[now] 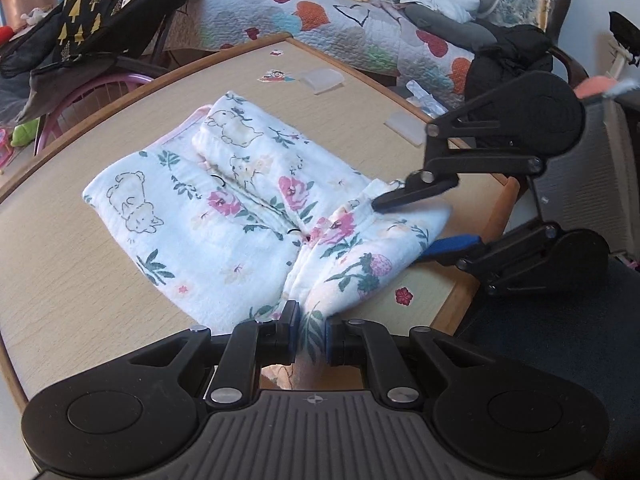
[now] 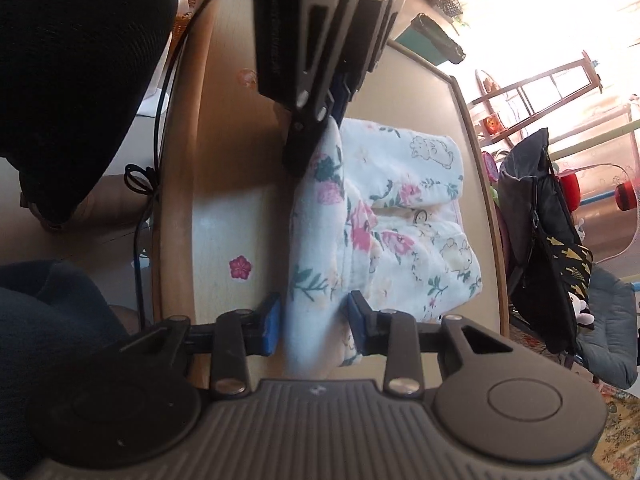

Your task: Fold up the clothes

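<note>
A white baby garment (image 1: 224,208) printed with flowers and bears lies partly folded on the beige table (image 1: 80,280). My left gripper (image 1: 312,336) is shut on its near edge, and the cloth bunches up between the pads. My right gripper (image 1: 416,224) comes in from the right with one finger over and one under the garment's right corner. In the right wrist view the garment (image 2: 400,220) has a thick fold filling the gap in my right gripper (image 2: 314,324), touching both blue pads. My left gripper (image 2: 316,136) grips the far end of that same fold.
Two clear plastic pieces (image 1: 322,79) lie near the table's far edge. A quilt-covered sofa (image 1: 320,28) stands beyond, with a black bag (image 1: 100,12) at the left. A black cable (image 2: 140,200) hangs beside the table's wooden rim (image 2: 176,220).
</note>
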Demonstrator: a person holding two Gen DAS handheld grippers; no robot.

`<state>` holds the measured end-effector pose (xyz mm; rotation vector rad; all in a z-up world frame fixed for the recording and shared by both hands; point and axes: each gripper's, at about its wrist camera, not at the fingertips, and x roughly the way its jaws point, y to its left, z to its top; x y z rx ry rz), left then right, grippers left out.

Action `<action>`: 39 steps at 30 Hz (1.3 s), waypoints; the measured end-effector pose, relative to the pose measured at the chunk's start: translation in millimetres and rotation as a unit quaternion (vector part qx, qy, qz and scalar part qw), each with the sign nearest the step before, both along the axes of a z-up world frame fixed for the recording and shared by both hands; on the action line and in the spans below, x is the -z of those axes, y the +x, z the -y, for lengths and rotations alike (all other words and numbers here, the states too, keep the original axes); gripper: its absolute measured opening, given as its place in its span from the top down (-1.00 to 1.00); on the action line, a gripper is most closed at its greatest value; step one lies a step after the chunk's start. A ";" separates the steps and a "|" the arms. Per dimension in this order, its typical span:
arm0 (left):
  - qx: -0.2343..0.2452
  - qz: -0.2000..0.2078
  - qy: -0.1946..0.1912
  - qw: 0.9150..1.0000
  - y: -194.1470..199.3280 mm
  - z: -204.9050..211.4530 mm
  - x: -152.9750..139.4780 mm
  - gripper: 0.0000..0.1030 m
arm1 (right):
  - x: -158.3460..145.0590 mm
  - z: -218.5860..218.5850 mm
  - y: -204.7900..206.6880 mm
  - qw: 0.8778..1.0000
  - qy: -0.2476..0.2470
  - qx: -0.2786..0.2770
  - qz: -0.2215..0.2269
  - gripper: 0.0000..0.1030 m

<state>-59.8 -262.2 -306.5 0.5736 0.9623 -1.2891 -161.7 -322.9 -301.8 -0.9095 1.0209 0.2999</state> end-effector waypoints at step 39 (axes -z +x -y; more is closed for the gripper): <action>-0.156 -0.115 -0.042 0.980 13.0 -31.3 9.4 0.57 | -18.3 93.6 73.2 0.885 0.311 0.197 -0.286 0.85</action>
